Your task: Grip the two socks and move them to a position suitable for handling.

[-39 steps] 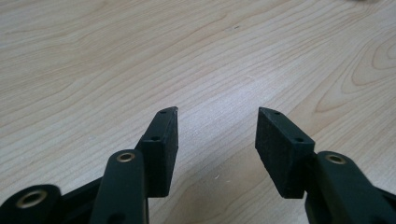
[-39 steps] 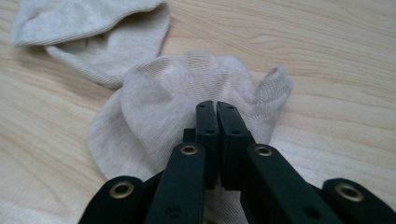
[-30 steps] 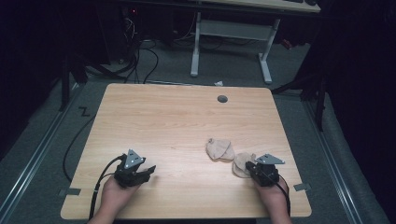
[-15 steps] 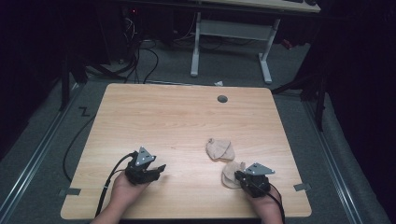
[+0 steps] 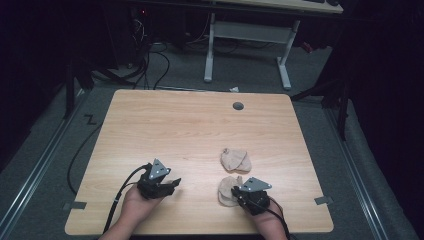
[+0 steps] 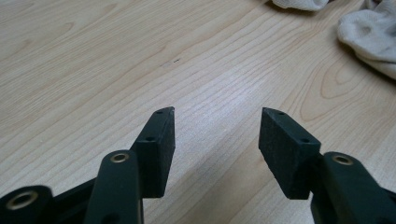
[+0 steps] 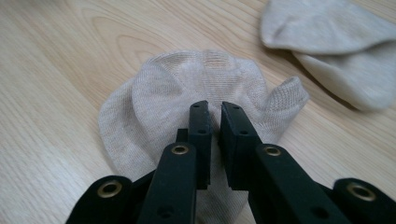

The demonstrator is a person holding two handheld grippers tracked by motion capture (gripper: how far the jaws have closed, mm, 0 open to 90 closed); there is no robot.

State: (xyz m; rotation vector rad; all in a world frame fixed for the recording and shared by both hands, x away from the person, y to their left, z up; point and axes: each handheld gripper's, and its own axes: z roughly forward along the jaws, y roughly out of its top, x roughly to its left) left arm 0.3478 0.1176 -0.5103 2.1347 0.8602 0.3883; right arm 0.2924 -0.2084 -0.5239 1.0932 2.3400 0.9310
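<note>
Socks are the job here. Left of the near sock (image 5: 228,190), the left gripper (image 5: 172,184) hovers with jaws wide open over bare worktop (image 5: 190,130). The right gripper (image 7: 214,111) sits over that sock, its jaws just opening, a narrow gap, fabric perhaps still caught; lifting away could drag it. The second sock (image 5: 236,160) lies just beyond.

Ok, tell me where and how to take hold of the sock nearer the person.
Probably by the raised cuff flap of the near sock: it sticks out past the flat, rounded body, so a jaw could slip under it. Come in low from that open side, away from the far sock. The right gripper sits over the flat middle, jaws a narrow gap apart, with little there to pinch.
</note>
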